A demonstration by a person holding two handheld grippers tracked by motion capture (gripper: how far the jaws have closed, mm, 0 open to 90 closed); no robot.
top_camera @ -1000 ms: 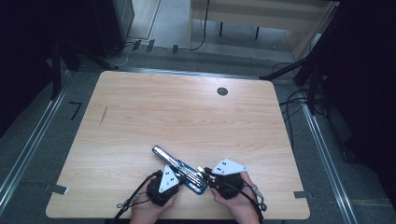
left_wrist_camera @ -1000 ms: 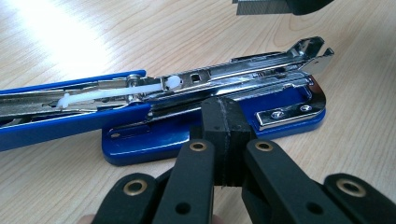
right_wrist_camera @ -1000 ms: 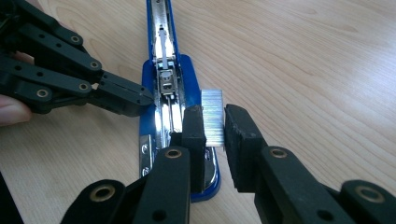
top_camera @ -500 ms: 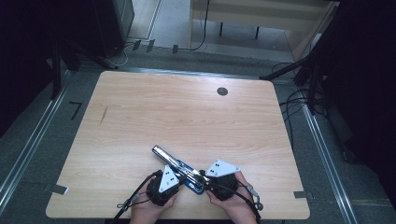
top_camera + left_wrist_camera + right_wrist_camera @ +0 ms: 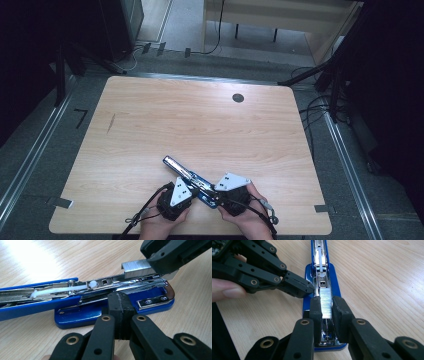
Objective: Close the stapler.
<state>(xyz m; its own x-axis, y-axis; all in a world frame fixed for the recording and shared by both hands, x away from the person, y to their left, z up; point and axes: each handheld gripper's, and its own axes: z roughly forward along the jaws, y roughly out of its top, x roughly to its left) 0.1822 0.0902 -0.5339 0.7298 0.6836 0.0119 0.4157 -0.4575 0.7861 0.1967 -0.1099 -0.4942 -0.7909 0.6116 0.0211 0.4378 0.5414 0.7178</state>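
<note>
Staple strip (image 5: pixel 326 302) — pinched between the right gripper's (image 5: pixel 326 305) fingers, directly over the open channel of the blue stapler (image 5: pixel 192 181) at the bench's (image 5: pixel 200 125) lower centre. Strip and channel run lengthwise in line — it sits just above. Left gripper (image 5: pixel 121 315), fingers pressed together, braces the stapler's base.

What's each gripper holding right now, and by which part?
The right gripper clamps a strip of staples by its long sides, over the open blue stapler. The left gripper is shut, pressing the stapler's edge.
</note>
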